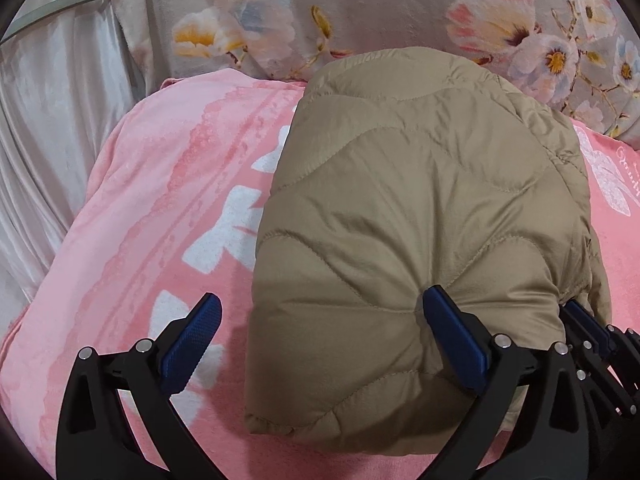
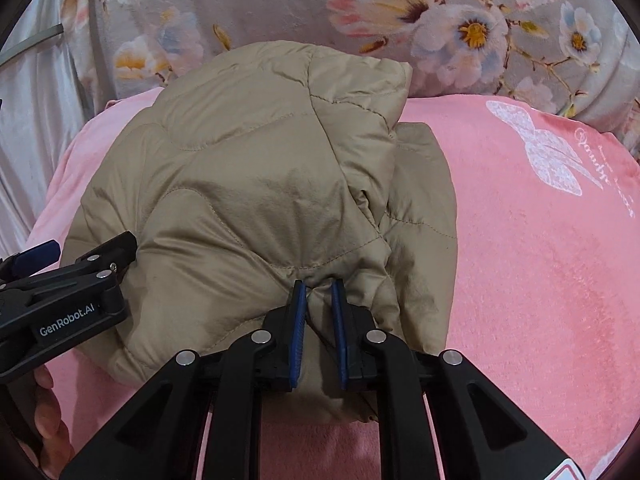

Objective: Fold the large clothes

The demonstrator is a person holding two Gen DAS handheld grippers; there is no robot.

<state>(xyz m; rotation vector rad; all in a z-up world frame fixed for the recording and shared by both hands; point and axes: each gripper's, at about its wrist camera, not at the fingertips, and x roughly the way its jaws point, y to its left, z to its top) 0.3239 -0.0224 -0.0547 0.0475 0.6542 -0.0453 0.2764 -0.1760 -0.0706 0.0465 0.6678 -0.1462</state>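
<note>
Reading GenRobot.AI on left tool (image 2: 60,256), jacket (image 2: 256,184)

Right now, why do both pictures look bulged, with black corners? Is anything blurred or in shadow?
Left wrist view: a fisheye lens curves the pink plush blanket and blackens the corners; the puffy tan quilted jacket looks sharp, with a soft shadow at its near edge. Right wrist view: same bulge; the grey floral cloth behind looks slightly soft.
</note>
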